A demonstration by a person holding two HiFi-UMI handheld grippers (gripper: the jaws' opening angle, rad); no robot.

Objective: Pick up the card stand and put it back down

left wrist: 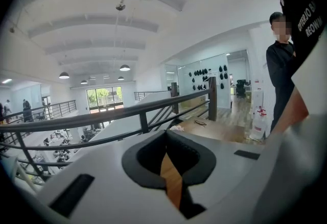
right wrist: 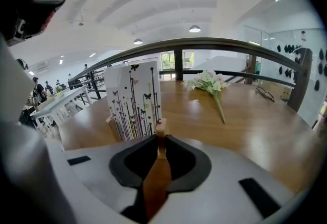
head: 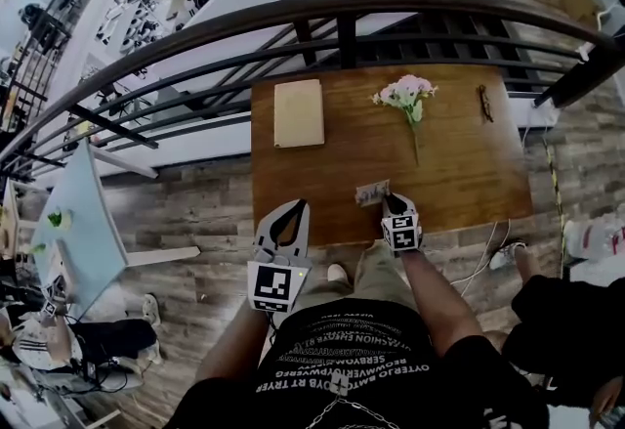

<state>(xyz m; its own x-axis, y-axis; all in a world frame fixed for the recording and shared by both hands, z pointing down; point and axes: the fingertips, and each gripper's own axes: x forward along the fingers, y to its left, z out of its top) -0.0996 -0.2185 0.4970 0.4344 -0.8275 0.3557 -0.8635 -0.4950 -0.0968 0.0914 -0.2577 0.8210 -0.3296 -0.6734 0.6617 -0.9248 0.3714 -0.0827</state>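
One table (head: pixel 459 173) bears one stand (right wrist: pixel 134 100), bouquet (head: pixel 408 95), pad (head: pixel 299 112) and glasses (head: pixel 485 103); the right gripper (right wrist: pixel 160 136) pinches the stand's wooden base under its white butterfly-printed card, while the left gripper's (left wrist: pixel 166 152) jaws are pressed together.

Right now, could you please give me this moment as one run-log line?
right gripper: jaws shut on card stand | left gripper: jaws shut, empty, short of table

The card stand (head: pixel 372 193) sits at the near edge of the table (head: pixel 459 163), with the right gripper (head: pixel 391 198) touching it. The left gripper (head: pixel 291 210) hangs off the table at near left. Farther back lie a pad (head: pixel 299 112) at left, flowers (head: pixel 408 93) in the middle and glasses (head: pixel 485 103) at right.
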